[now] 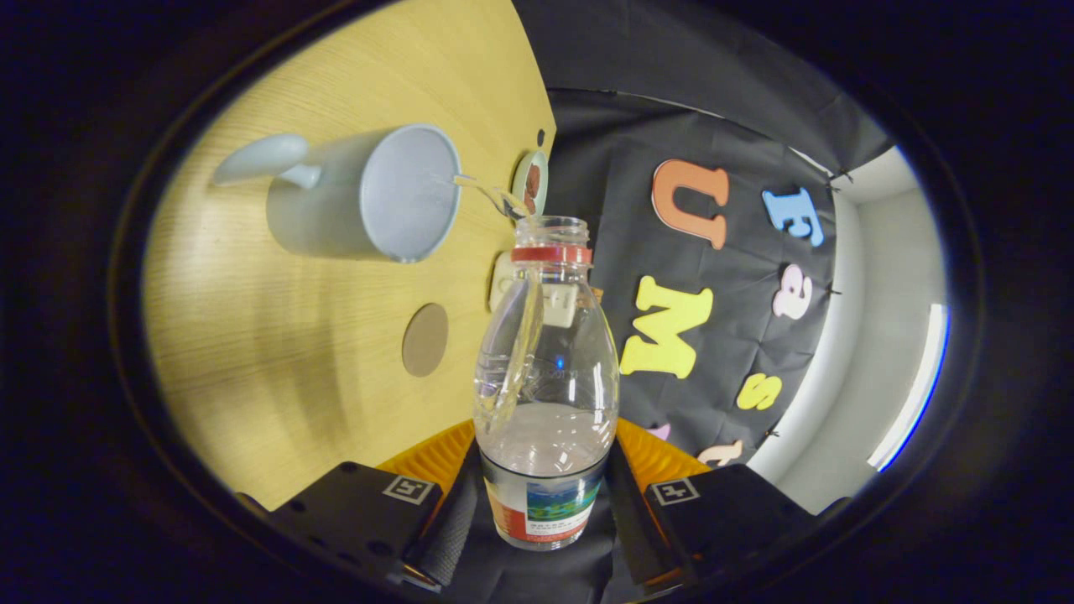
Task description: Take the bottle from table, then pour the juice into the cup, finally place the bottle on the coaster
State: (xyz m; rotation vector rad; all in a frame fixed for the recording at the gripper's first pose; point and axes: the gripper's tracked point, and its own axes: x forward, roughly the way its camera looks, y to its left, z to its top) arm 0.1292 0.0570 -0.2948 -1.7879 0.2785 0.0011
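**Pouring stage: bottle tipped toward the cup**

The claw pinches the clear bottle at its labelled lower body, one finger pressed against each side. The bottle's long axis runs straight forward from between the fingers, and its open mouth, ringed by a red collar, points away from the claw. The whole view is rolled, so that the wooden counter stands as a wall on one side; this is read as the bottle being tilted for pouring. A thin clear stream leaves the mouth and arcs across to the rim of the pale cup, whose opening faces the bottle. The cup stands on the counter just beyond and to the side of the bottle's mouth, its handle turned away. Liquid remains in the lower part of the bottle. A round brown disc, probably the coaster, lies flat on the counter nearer the claw than the cup, beside the bottle's shoulder. Judged from this, the pour is under way; the placing step would require righting the bottle and shifting it toward that disc.
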